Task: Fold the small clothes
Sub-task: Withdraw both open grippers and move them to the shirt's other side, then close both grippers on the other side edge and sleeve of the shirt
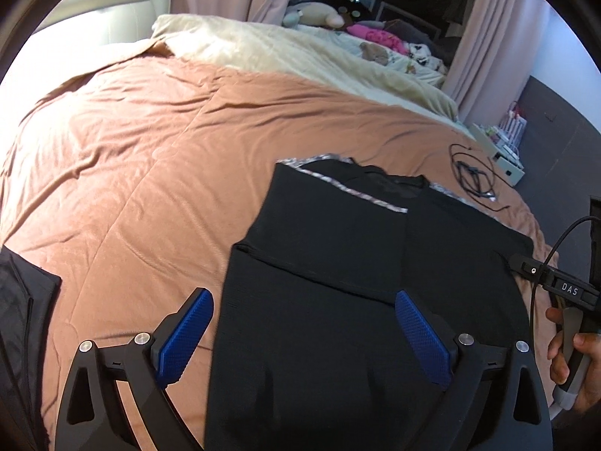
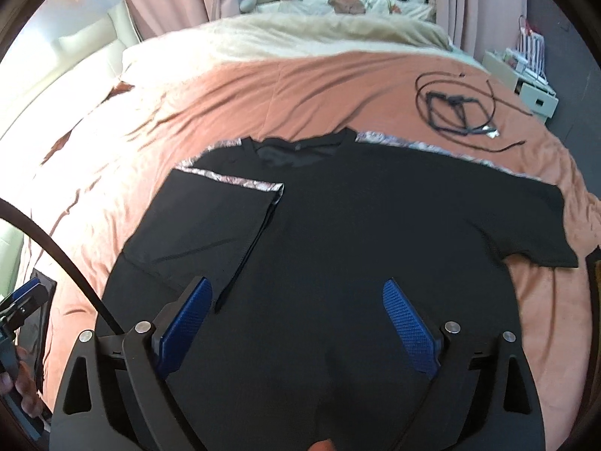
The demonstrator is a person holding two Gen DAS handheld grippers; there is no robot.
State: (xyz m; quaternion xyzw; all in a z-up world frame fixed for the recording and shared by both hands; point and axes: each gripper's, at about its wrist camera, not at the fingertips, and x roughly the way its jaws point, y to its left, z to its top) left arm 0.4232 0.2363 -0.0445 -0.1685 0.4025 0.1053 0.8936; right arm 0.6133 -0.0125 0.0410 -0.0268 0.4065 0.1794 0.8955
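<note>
The black short-sleeved T-shirt's (image 2: 338, 233) lower hem runs off the bottom edge in both views. A dark fabric item (image 1: 22, 300) is cut off at left.

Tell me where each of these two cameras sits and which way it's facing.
Left wrist view: sits on the left gripper, angled down over the left half of the black T-shirt on the bed; shows its open blue pads and, at the right edge, the right hand.
Right wrist view: sits on the right gripper, angled down over the shirt's middle; shows its open pads and the left hand at the left edge.
Both share the shirt, the bed and the black cable.
</note>
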